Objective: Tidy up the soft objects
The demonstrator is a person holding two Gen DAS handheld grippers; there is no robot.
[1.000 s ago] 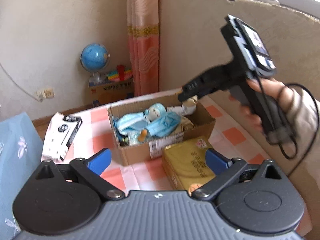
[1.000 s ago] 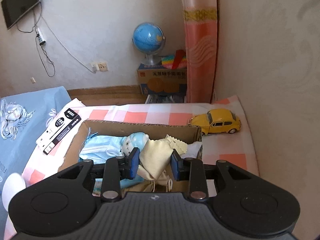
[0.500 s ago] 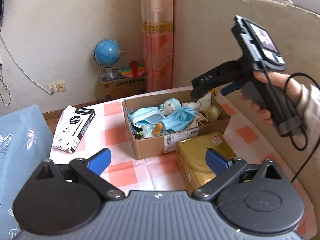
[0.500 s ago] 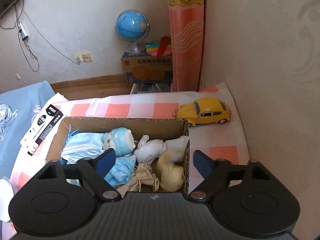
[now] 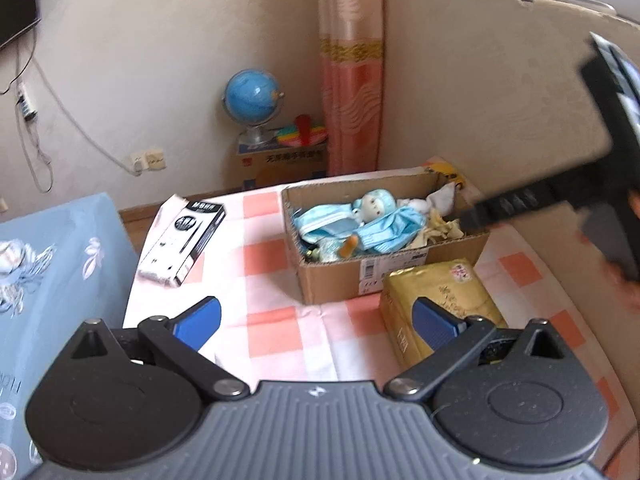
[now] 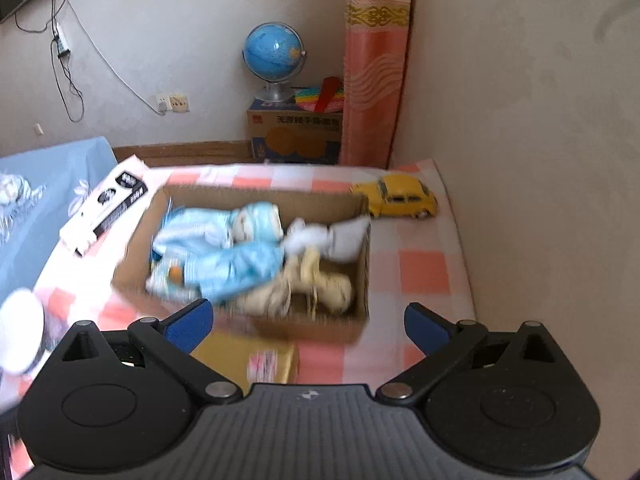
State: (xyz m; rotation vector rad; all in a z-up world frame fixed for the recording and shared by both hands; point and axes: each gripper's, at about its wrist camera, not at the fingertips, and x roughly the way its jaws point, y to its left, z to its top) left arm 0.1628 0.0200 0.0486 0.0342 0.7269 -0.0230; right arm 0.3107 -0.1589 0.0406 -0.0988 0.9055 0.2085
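Soft toys point(image 6: 240, 256) fill the box point(image 6: 352, 328); both tools tilt downward, jaws wide, empty.

Not much is actually readable here. The brown cardboard carton point(image 6: 295, 133) under the blue globe point(image 6: 273, 52) has a line of dark Chinese characters, too blurry to make out. Same with the red seal on the gold tin box point(image 5: 439, 298) and the print on the black-and-white box point(image 5: 182, 237).
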